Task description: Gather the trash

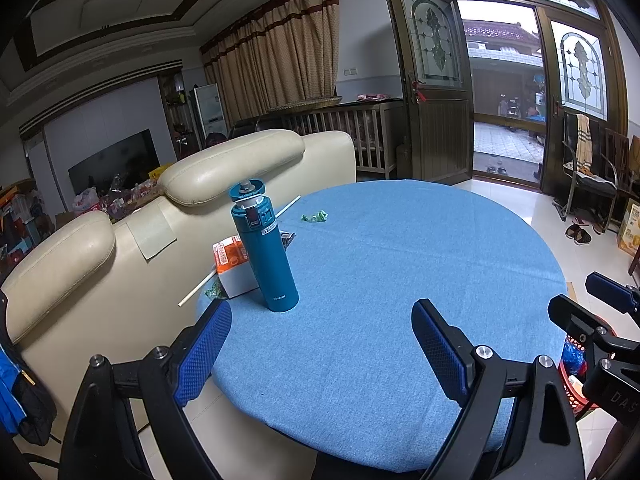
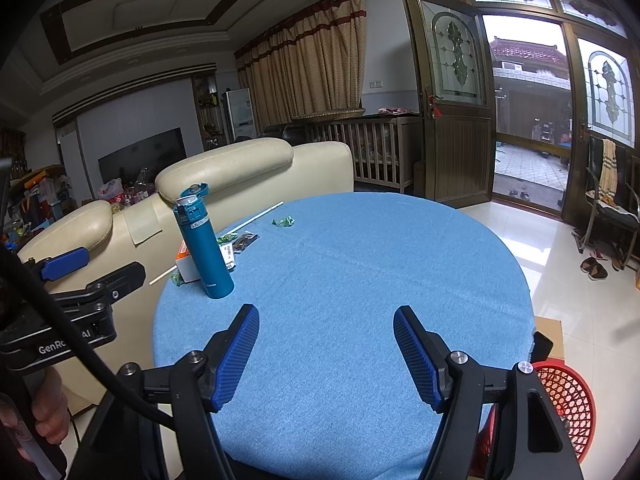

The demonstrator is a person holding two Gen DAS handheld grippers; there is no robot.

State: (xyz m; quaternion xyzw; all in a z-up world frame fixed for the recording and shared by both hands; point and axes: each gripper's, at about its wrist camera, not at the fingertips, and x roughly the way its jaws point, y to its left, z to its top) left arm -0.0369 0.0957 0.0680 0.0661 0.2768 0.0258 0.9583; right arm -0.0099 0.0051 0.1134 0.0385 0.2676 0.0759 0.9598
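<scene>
We hold the left gripper [image 1: 322,346] and right gripper [image 2: 326,354] wide and empty; crumpled green wrappers [image 2: 283,222] lie far ahead-left, the red mesh basket [image 2: 568,400] below-right for dropping.

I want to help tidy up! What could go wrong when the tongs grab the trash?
The tall teal bottle stands in front of the orange box and green wrappers; reaching past might tip it, and its lid is flipped open. The white straw sticks out over the table edge and could roll off. Both tongs, left and right, are open.
</scene>
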